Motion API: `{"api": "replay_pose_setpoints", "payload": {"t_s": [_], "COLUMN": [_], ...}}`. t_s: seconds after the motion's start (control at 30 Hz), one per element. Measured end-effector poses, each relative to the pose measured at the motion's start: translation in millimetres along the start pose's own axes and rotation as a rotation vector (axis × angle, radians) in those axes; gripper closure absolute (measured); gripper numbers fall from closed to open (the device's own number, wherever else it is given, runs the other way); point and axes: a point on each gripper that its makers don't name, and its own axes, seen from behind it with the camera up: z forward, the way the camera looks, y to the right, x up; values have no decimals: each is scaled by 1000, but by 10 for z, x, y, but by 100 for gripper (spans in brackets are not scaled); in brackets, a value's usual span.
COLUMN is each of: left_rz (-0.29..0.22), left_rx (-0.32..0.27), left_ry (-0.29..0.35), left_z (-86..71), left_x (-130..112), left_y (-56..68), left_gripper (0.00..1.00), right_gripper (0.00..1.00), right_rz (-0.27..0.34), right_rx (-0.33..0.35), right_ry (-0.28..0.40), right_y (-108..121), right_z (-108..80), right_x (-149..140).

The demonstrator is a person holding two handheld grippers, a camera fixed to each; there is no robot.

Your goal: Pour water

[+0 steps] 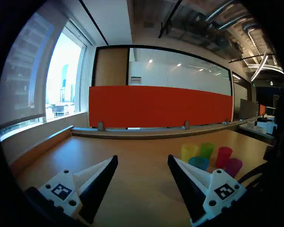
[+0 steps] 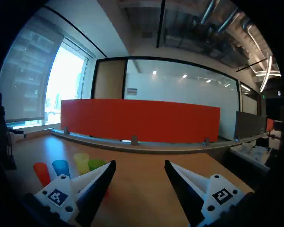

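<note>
A long orange divider panel [image 1: 161, 106] stands along the far edge of the light wooden counter [image 1: 142, 159]. A tall bright window [image 1: 62, 90] sits left. Exposed ceiling pipes [image 1: 233, 23], perhaps metal, run overhead.

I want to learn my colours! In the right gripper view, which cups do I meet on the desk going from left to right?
red cup → blue cup → yellow cup → green cup
</note>
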Motion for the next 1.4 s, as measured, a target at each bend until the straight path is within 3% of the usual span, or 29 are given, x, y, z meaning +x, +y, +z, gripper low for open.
{"api": "replay_pose_setpoints", "payload": {"t_s": [0.47, 0.77, 0.97, 1.17, 1.4], "left_rz": [61, 31, 8, 16, 52], "left_rx": [-54, -110, -156, -222, -314], "left_ry": [19, 13, 19, 42, 47], "left_z": [115, 192, 229, 245, 270], "left_x": [783, 1047, 1139, 1277, 1333], "left_y": [26, 90, 157, 257, 440], "left_gripper": [2, 2, 2, 2, 2], "right_gripper": [0, 0, 0, 1, 0], "right_rz": [51, 19, 30, 39, 61], "right_rx": [29, 47, 84, 168, 348], "right_ry": [-5, -8, -12, -35, -49], "right_y": [31, 59, 7, -126, -479], "right_z": [112, 181, 208, 268, 303], "right_x": [695, 989, 1047, 1047, 1067]}}
